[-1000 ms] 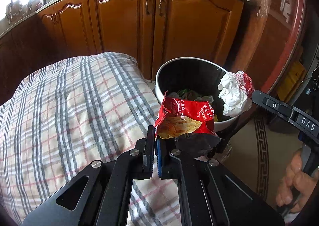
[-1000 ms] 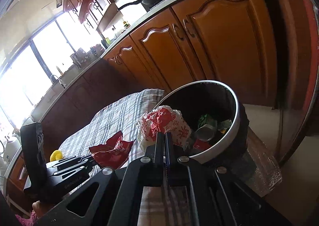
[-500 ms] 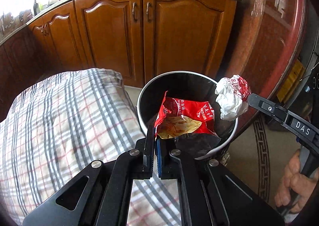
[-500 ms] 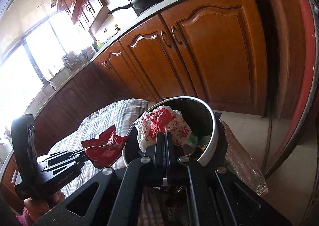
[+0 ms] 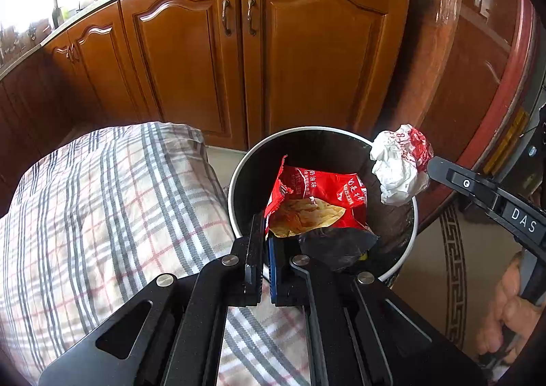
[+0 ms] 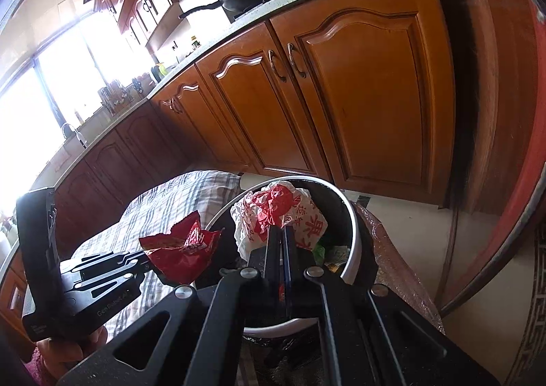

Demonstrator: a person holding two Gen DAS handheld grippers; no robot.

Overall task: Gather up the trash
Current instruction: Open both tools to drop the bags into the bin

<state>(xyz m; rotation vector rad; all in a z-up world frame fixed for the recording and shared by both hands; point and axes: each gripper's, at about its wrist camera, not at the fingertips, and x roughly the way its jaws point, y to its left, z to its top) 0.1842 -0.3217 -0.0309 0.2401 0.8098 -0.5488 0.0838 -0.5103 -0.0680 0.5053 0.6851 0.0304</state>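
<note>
Both clamped claws are being carried over the bin: left claw gripping the chip bag, right claw the crumpled wrapper; release is being approached.

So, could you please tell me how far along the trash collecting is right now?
Done: some trash already lies in the bin. In hand: the left hand-held gripper is shut on a red snack bag, the right hand-held gripper on a crumpled wrapper, both over the bin. Left: letting both go.
</note>
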